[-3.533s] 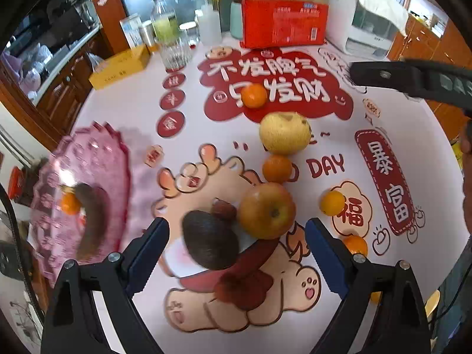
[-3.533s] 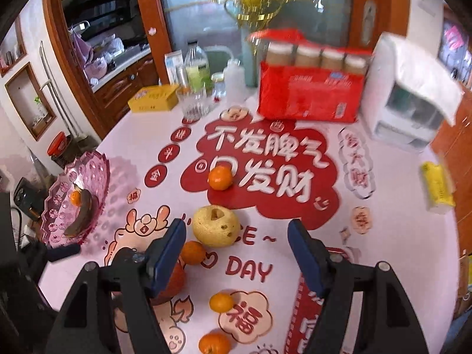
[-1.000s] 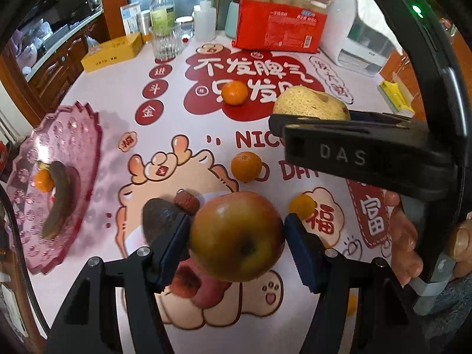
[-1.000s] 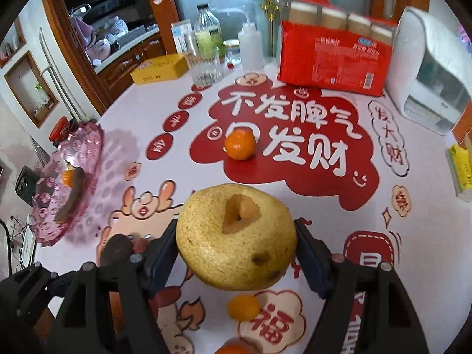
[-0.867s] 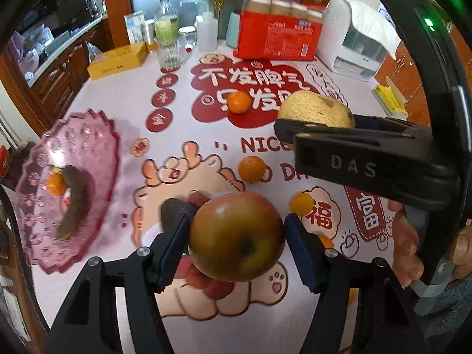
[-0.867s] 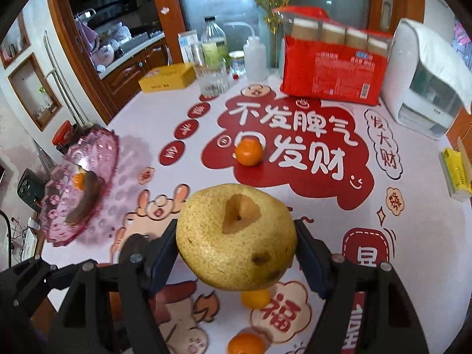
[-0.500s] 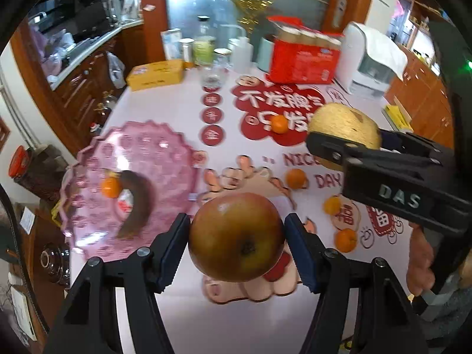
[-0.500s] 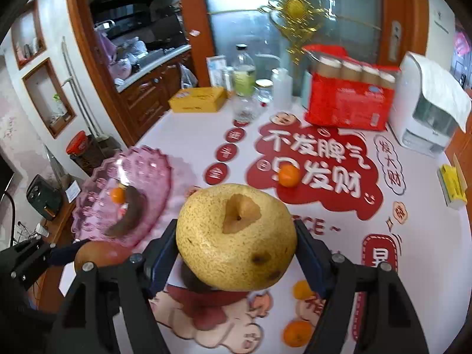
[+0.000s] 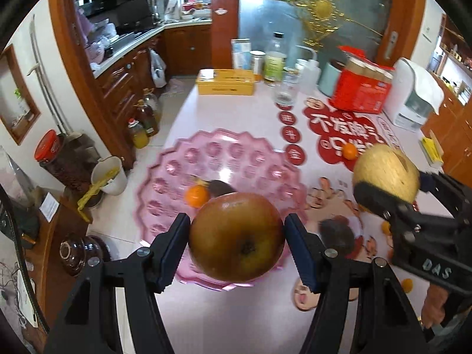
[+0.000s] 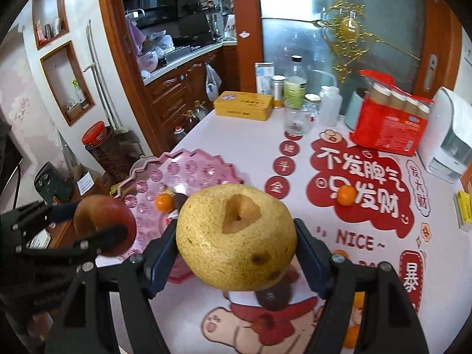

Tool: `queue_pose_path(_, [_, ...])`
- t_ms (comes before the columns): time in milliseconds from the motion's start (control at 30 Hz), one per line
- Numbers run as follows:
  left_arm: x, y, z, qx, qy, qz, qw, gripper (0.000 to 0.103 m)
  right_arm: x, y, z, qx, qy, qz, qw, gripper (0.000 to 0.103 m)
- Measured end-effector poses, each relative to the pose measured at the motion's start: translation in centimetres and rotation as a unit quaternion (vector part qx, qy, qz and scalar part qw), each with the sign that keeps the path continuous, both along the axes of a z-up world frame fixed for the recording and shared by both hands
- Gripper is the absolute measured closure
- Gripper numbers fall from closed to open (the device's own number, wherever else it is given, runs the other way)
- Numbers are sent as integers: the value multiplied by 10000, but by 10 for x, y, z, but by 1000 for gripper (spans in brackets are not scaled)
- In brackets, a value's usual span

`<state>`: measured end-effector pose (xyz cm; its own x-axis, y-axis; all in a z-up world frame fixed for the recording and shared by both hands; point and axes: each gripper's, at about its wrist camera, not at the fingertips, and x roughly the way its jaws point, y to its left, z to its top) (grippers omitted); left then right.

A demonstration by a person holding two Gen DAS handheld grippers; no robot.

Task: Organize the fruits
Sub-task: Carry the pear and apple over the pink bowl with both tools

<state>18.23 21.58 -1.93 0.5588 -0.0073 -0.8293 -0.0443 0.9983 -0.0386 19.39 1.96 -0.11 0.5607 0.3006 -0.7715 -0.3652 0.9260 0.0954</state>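
My left gripper (image 9: 236, 237) is shut on a red-brown apple (image 9: 236, 236) and holds it in the air over the near edge of the pink scalloped plate (image 9: 183, 162). The plate holds a small orange (image 9: 196, 196) and a dark fruit (image 9: 219, 187). My right gripper (image 10: 236, 243) is shut on a yellow speckled pear (image 10: 236, 236), held above the table to the right of the plate (image 10: 188, 168). The pear (image 9: 386, 171) also shows in the left wrist view, and the apple (image 10: 103, 224) in the right wrist view.
On the printed tablecloth lie a small orange (image 10: 346, 195), a dark avocado (image 9: 336, 231) and more small oranges at the right. A yellow tin (image 10: 243, 104), bottles, a glass (image 10: 295, 119), a red pack (image 10: 389, 131) and a white appliance (image 10: 451, 144) stand at the back. The table's left edge drops to the floor.
Both grippers closed on their fruits, lifted them off the table and moved left toward the pink plate, which now lies right under the apple.
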Motion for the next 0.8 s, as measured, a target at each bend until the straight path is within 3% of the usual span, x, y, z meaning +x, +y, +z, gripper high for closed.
queue_pose_path(333, [31,63,-22,65,83,244,9996,38,16,45,-32,-228,304,-16,9993,29])
queue_pose_path(800, [72,72,-84,56,614,5,9981,38,44,93,-92,-776,542,373,9948,29])
